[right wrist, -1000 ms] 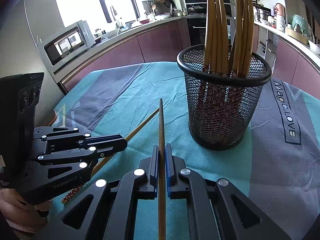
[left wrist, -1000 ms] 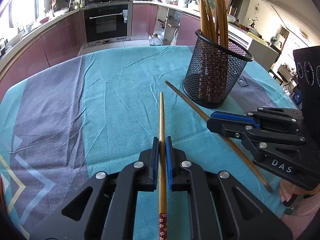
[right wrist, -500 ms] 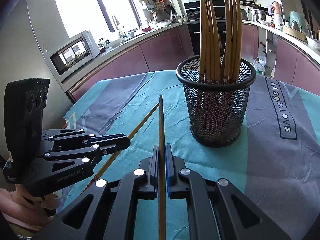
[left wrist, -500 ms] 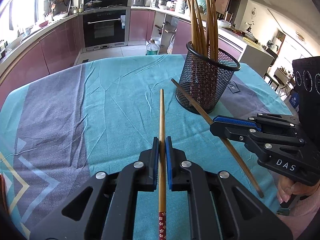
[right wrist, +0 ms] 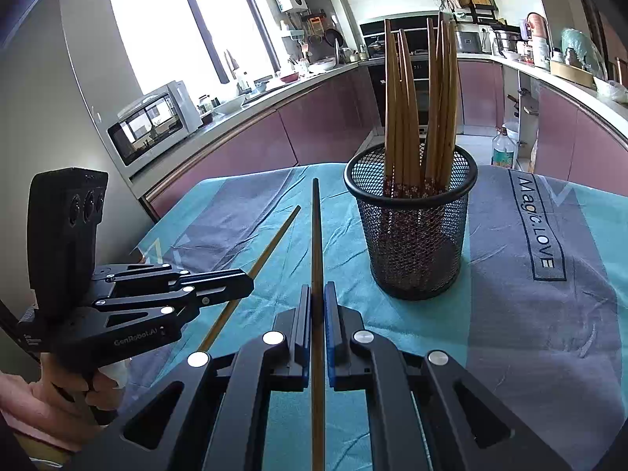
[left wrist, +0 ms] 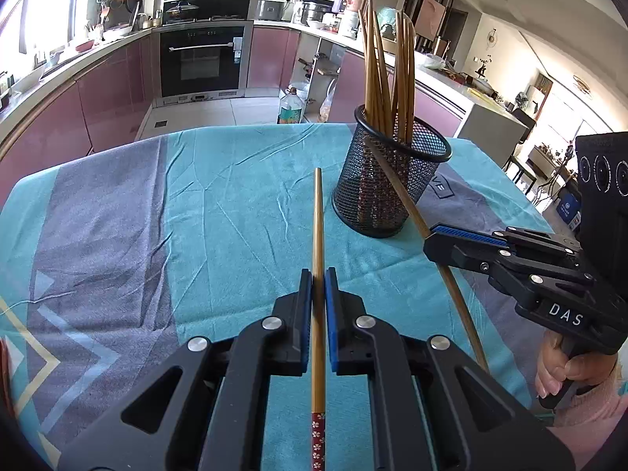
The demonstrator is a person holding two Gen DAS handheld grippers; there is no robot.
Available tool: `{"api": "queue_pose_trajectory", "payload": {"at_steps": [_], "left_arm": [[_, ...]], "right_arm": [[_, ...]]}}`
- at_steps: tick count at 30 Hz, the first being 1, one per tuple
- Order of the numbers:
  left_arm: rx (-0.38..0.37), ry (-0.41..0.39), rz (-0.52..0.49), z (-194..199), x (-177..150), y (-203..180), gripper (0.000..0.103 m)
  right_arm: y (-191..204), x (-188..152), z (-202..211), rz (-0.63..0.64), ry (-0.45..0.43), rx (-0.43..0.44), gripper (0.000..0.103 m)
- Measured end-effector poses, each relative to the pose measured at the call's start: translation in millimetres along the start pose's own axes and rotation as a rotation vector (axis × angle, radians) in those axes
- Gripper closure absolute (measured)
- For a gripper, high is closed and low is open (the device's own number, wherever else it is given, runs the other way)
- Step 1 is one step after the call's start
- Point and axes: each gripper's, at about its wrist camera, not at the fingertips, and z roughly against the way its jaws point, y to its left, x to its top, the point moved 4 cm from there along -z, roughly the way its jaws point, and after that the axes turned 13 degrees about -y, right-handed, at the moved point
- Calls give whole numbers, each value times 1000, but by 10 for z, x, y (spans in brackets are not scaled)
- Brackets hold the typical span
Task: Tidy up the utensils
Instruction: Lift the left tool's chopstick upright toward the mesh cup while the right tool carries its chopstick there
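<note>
Each gripper holds one chopstick above the table; the left chopstick (left wrist: 318,235) is clamped between the closed blue pads of the left gripper (left wrist: 318,274), its flowered red end pointing back toward the camera; the right chopstick (right wrist: 316,243) is pinched in the closed right gripper (right wrist: 317,290); both tips point toward the black mesh holder (right wrist: 416,243), which stands upright on the teal and grey tablecloth (left wrist: 243,219) and is full of chopsticks.

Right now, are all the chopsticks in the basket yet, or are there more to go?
Nearly. Many chopsticks already stand in the mesh basket. The left gripper pinches one chopstick and the right gripper pinches another chopstick; neither is in yet. No loose ones show on the tablecloth.
</note>
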Motion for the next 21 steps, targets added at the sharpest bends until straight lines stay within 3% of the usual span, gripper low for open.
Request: {"api": "queue_pose_trajectory", "payload": {"at_steps": [21], "left_arm": [[-41, -56, 19, 356, 129, 5, 96]], "right_arm": [[1, 85, 198, -25, -66, 30, 98]]}}
